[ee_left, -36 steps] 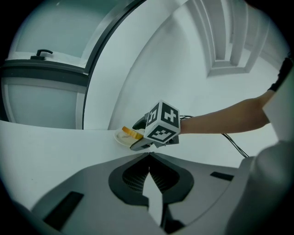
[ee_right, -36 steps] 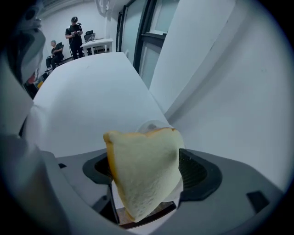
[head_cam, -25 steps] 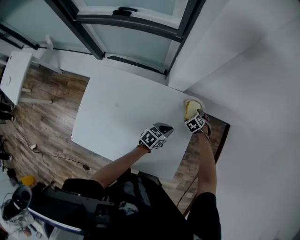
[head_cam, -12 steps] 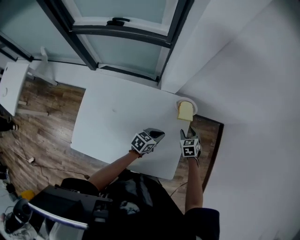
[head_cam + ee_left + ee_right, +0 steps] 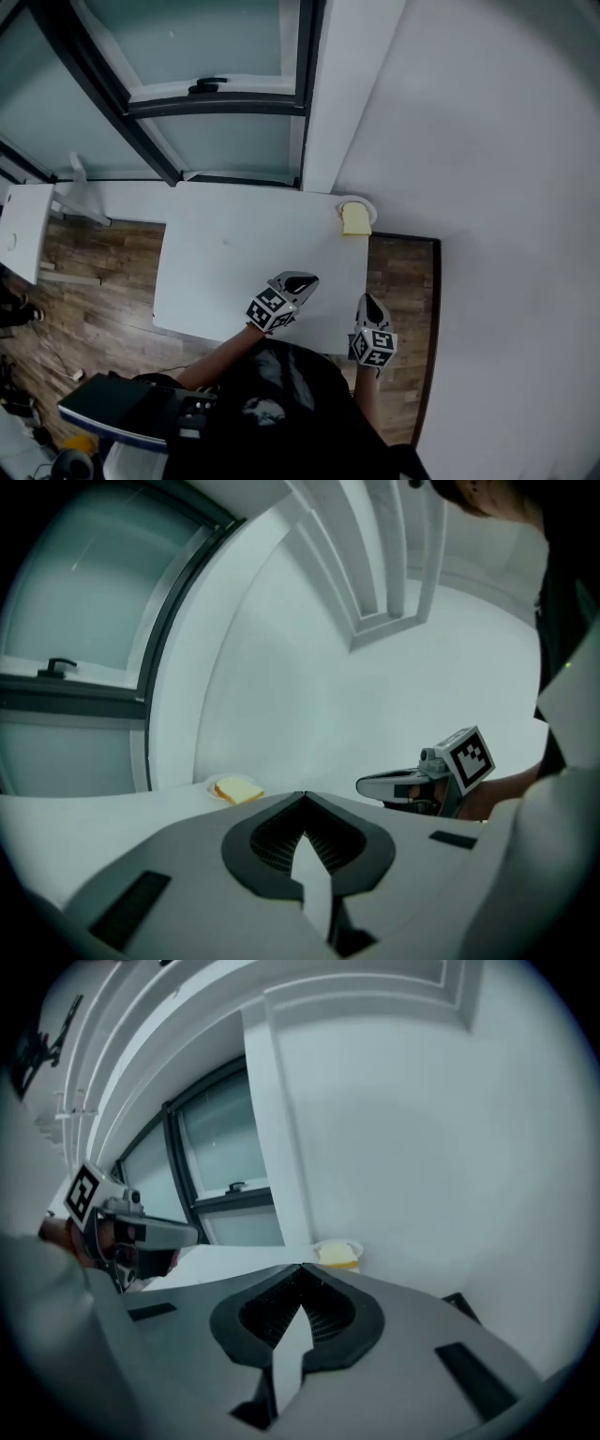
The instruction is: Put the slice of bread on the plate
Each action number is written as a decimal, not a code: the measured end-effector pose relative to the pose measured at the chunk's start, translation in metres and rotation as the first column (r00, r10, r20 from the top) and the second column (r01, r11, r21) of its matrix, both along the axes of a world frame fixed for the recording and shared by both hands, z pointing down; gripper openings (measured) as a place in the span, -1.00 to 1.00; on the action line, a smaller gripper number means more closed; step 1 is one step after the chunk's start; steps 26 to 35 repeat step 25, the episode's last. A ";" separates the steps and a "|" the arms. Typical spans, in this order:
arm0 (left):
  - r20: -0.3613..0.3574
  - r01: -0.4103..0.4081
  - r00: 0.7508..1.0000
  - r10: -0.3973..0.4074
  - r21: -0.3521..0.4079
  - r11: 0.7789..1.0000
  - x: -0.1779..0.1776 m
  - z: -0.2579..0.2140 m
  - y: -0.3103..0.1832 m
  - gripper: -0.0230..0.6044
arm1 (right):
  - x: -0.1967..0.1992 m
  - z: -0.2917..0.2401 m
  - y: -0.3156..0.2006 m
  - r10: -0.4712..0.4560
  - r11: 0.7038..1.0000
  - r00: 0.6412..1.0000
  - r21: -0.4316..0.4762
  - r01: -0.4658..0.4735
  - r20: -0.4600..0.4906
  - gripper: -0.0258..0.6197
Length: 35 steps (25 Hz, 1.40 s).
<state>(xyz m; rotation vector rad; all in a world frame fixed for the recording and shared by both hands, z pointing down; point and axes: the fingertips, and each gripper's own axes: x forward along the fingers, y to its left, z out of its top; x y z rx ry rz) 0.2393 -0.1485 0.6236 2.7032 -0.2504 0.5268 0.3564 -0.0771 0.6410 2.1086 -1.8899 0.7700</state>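
Looking down, head view: the slice of bread (image 5: 355,221) lies on the plate (image 5: 360,201) at the 1 o'clock corner of the table (image 5: 234,253), close to the wall; I judge the task done.
Head view, claws: the left gripper (image 5: 302,280) hangs over the table's 6 o'clock edge and the right gripper (image 5: 367,304) sits at 5 o'clock, both well apart from the plate.
Left gripper view, claw: the jaws are pressed together with nothing between them; bread and plate show small at 11 o'clock past the tips, and the right gripper is at 2 o'clock.
Right gripper view, claw: the jaws are pressed together and empty; plate and bread sit at 12 o'clock beyond the tips, and the left gripper is at 9 o'clock.
Risk, plate: it stands at the very corner, so a knock to the table or a careless sweep of a gripper would send it over the edge.
Risk, bread: the slice seems to overhang the plate's near rim, though it is too small to be sure; a jolt would tip it off.
Risk, reaching in: closed jaws would shove the slice, not lift it.
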 end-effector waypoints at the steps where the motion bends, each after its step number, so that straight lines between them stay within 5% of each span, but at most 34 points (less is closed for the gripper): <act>1: -0.006 -0.006 1.000 0.006 0.022 1.000 -0.001 -0.006 0.002 -0.91 | 0.000 -0.009 0.003 0.016 0.999 1.000 0.028 -0.017 0.010 -0.89; 12: -0.036 0.000 0.999 0.004 0.098 0.995 -0.006 -0.032 0.022 -0.91 | -0.020 -0.073 0.016 -0.006 0.986 0.997 0.167 0.019 -0.078 -0.89; 35: -0.058 0.038 0.998 -0.031 0.115 0.993 -0.017 -0.039 0.017 -0.91 | -0.027 -0.080 0.020 0.012 0.982 0.996 0.189 0.005 -0.089 -0.89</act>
